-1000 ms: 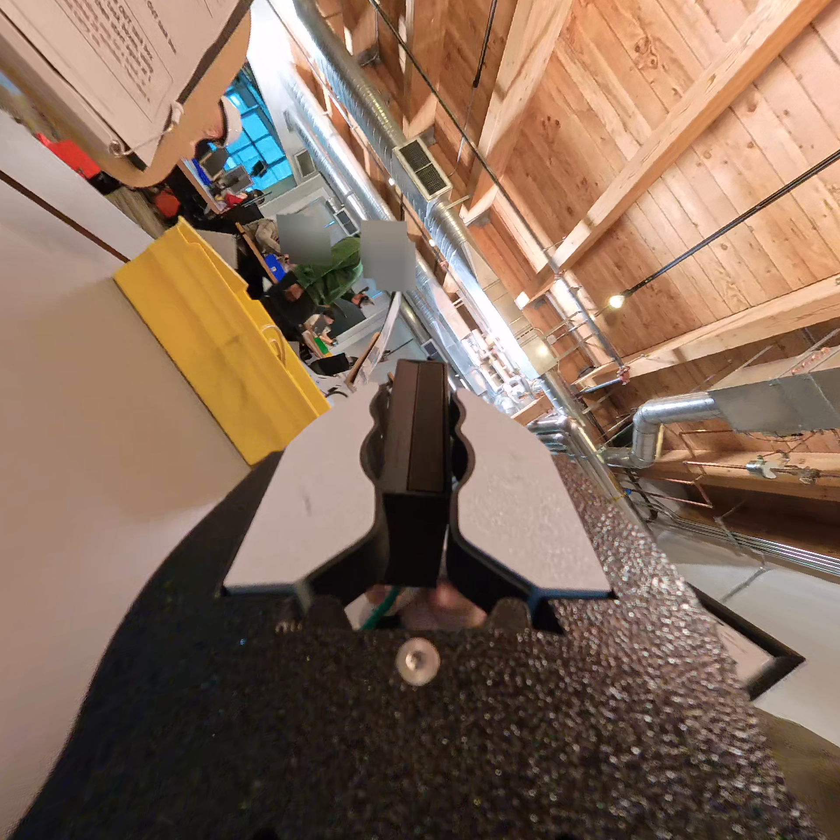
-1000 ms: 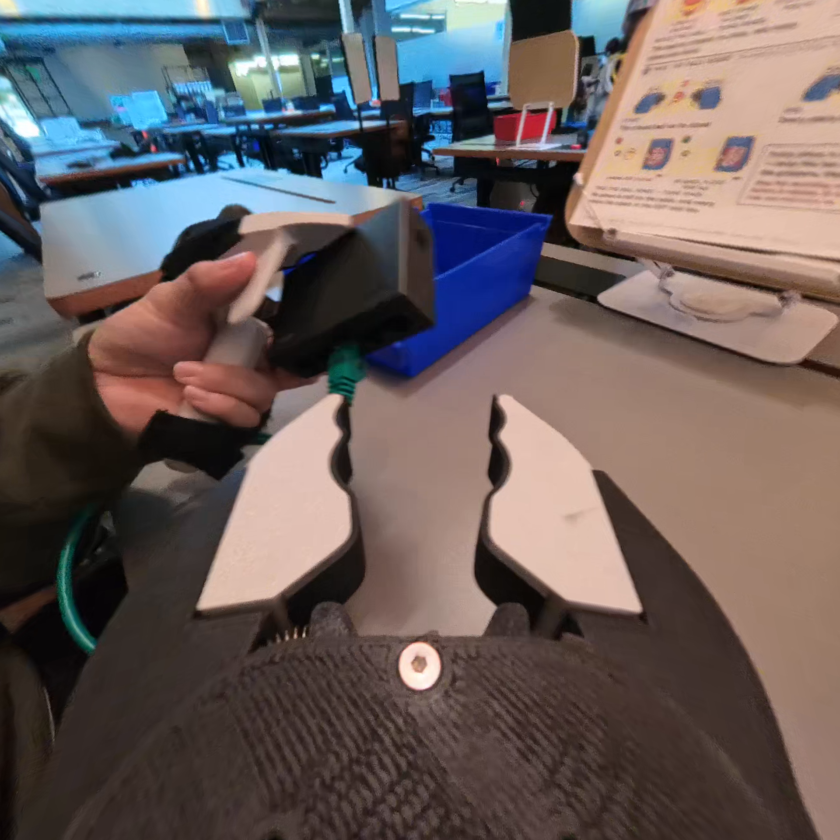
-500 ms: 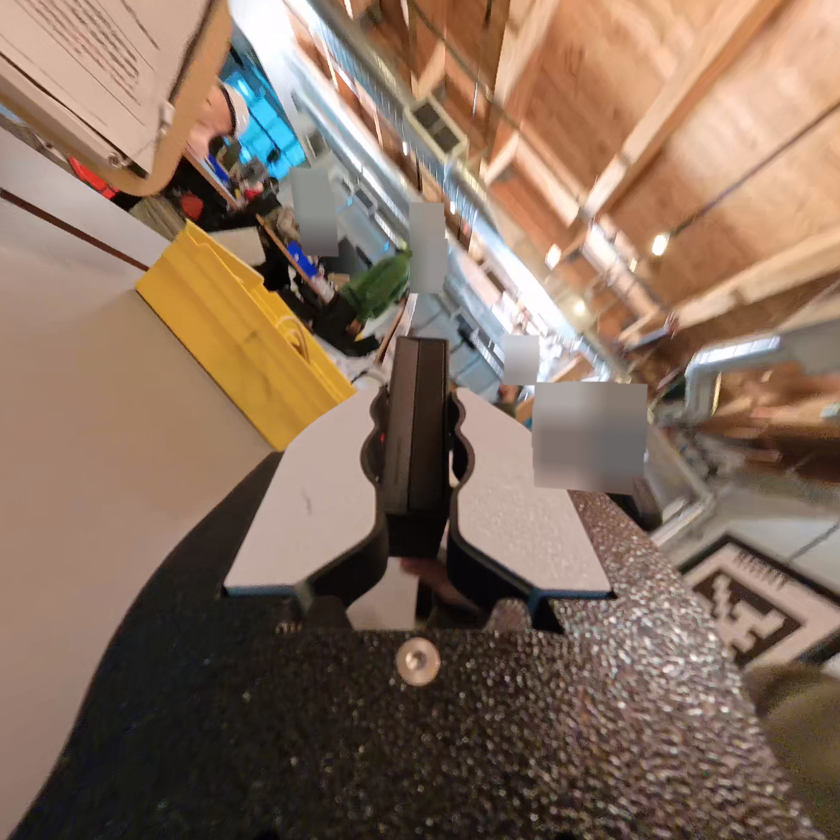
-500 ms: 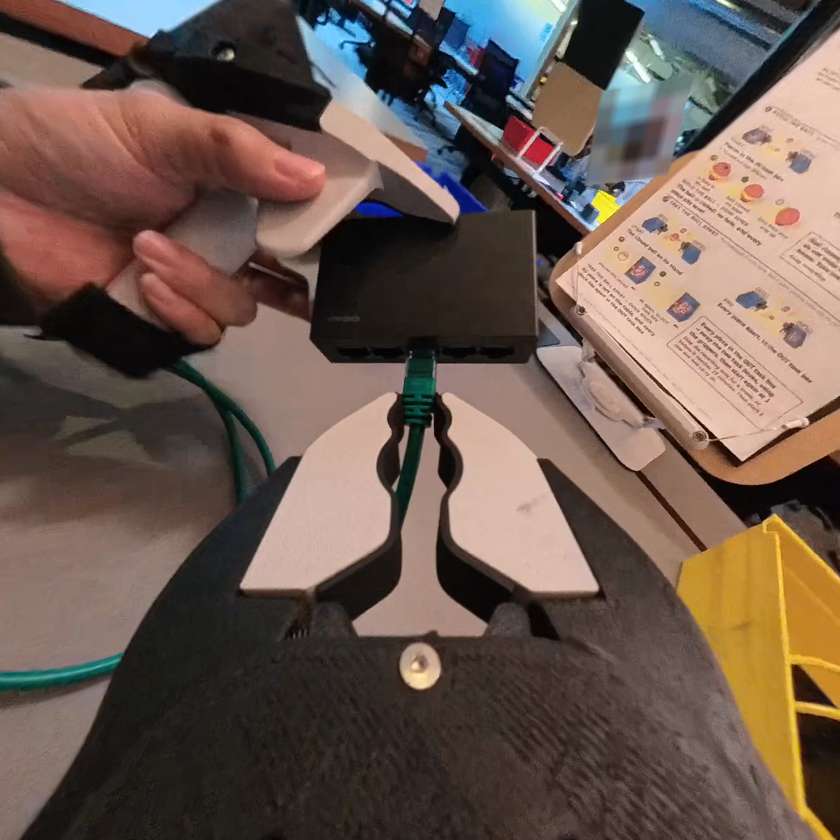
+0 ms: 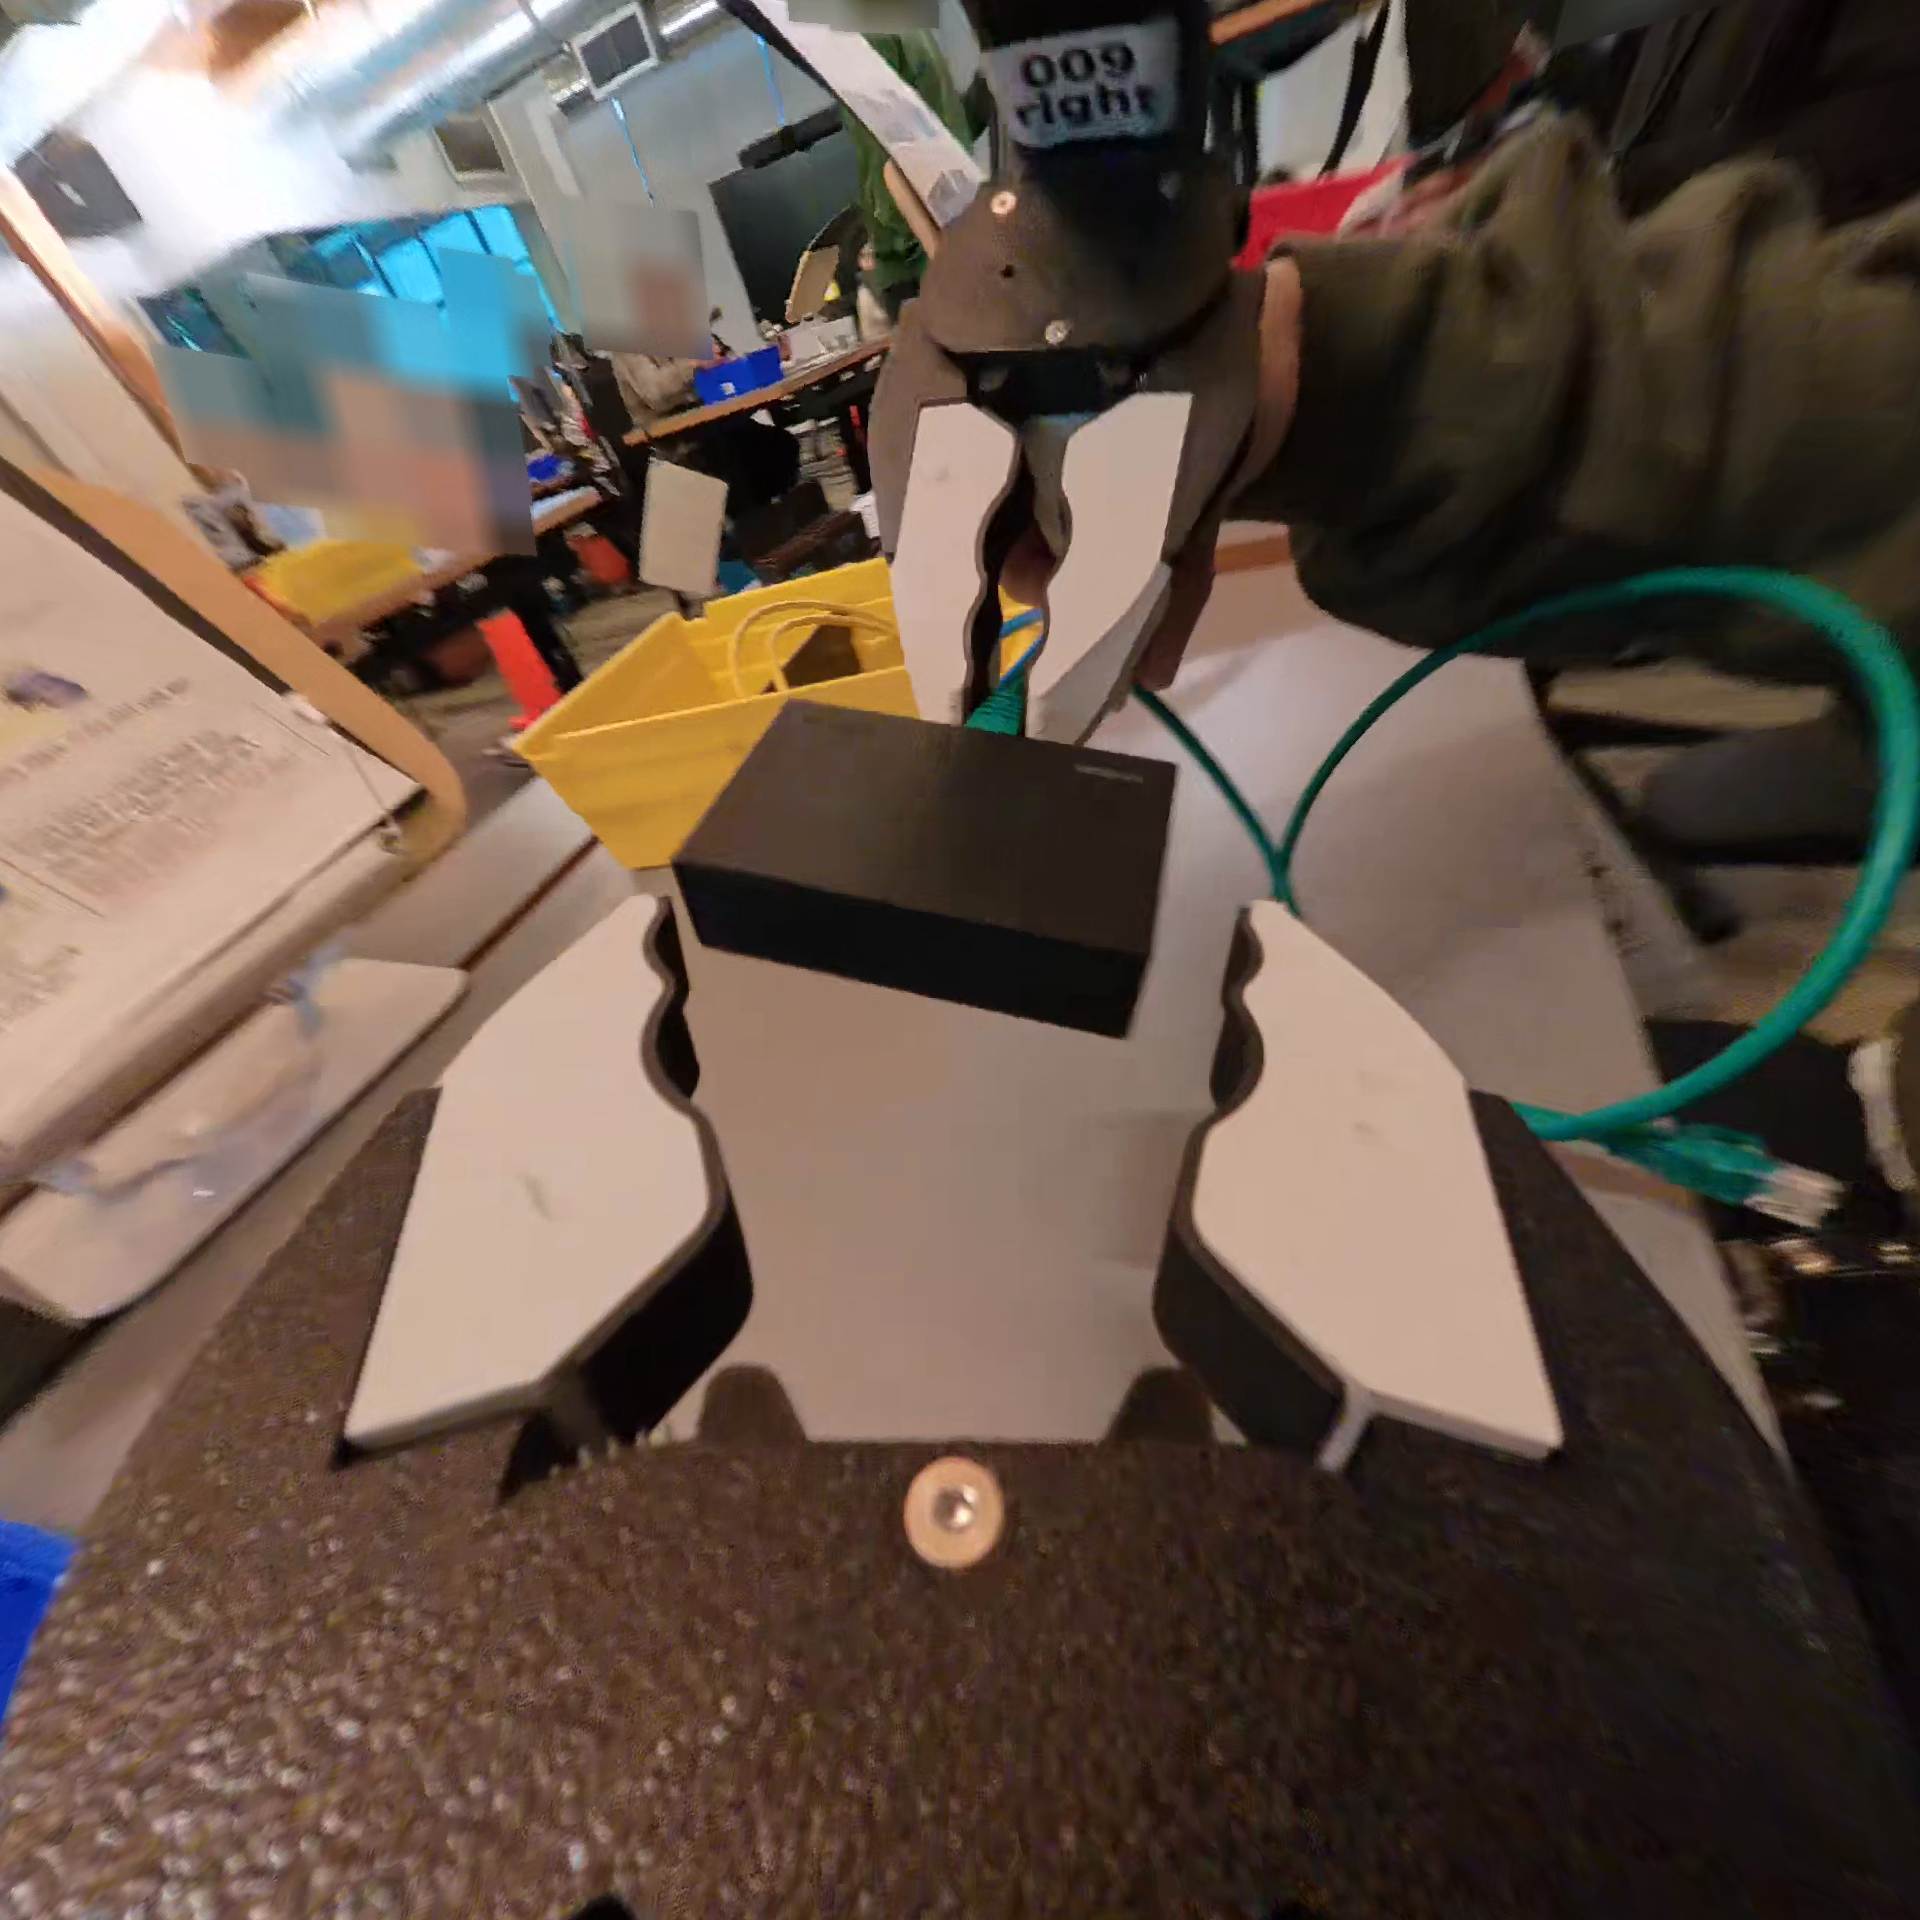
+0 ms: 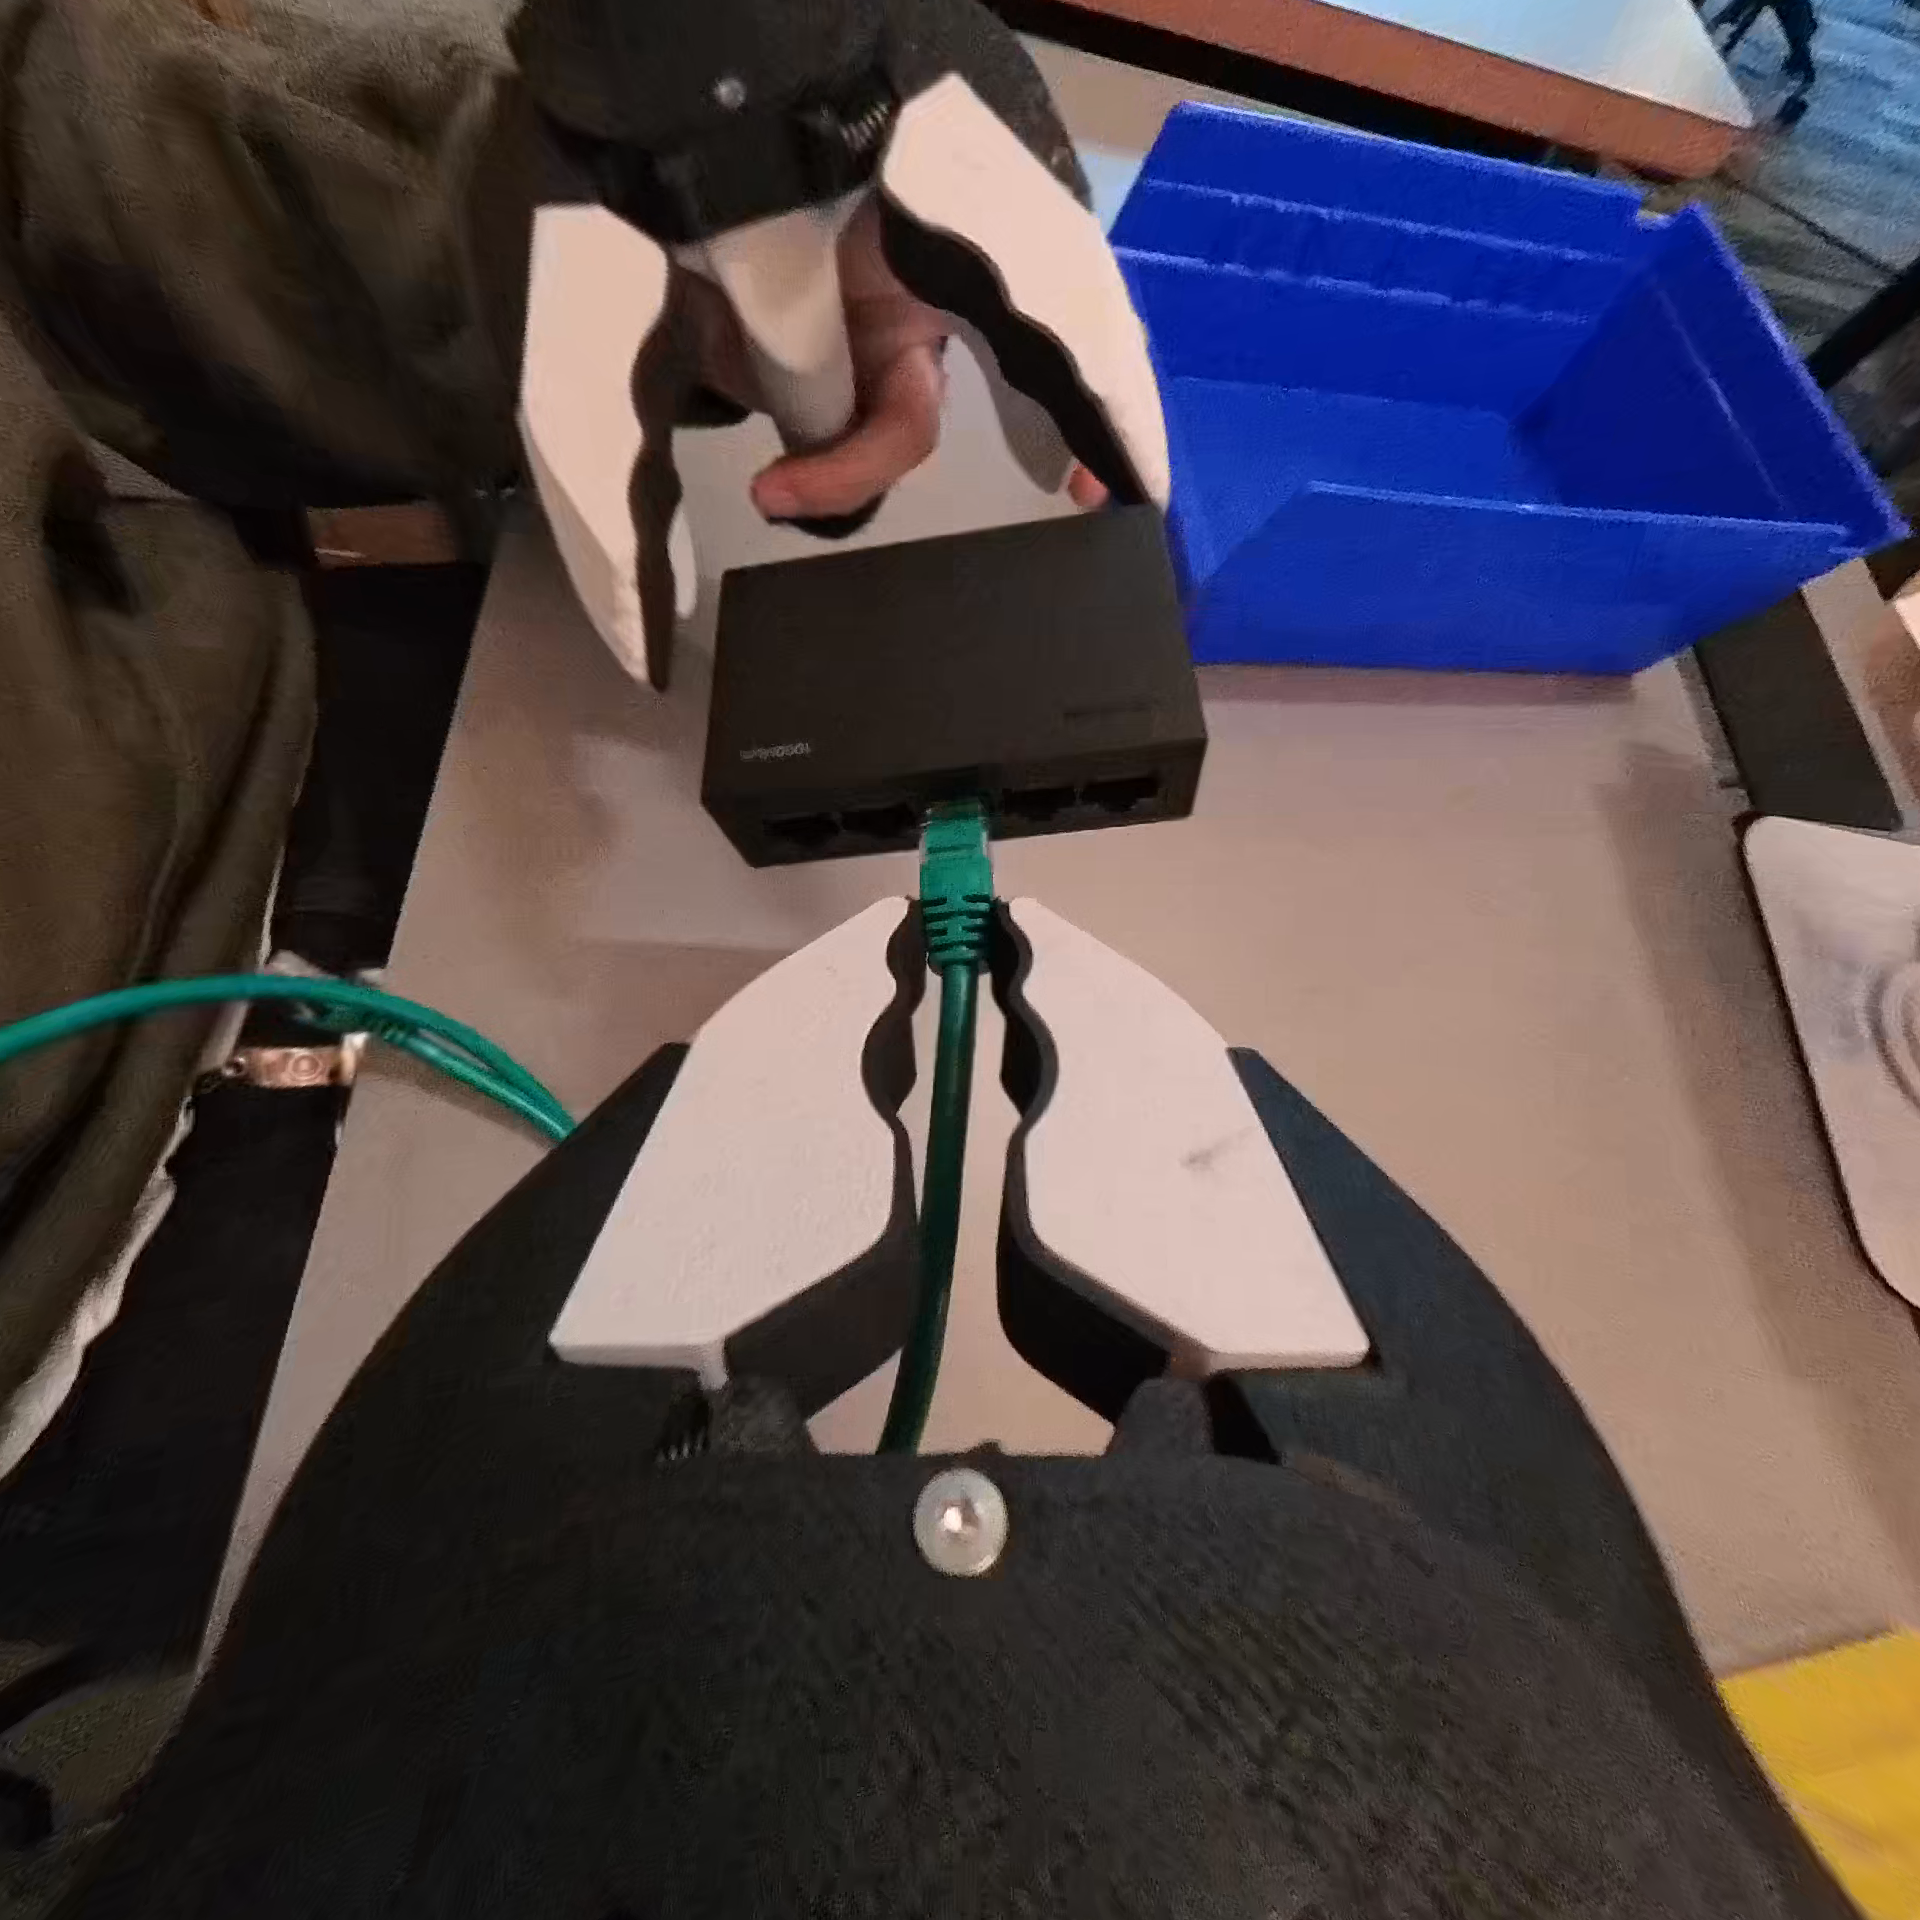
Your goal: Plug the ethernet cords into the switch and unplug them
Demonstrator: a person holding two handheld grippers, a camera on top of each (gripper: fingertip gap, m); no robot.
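The switch (image 6: pixel 951 665) lies on the worktop (image 6: pixel 1403 935), green cord (image 6: pixel 940 1122) seemingly seated in its middle port. My right tool (image 6: pixel 954 914) pinches the plug boot; my left tool (image 5: pixel 956 935) gapes wide behind it.

A pale grey table (image 6: pixel 1351 935) carries a black switch (image 6: pixel 945 665) at its centre, a blue bin (image 6: pixel 1455 582) at two o'clock from the switch, and a green ethernet cord (image 6: pixel 940 1143) trailing toward six o'clock from its ports.
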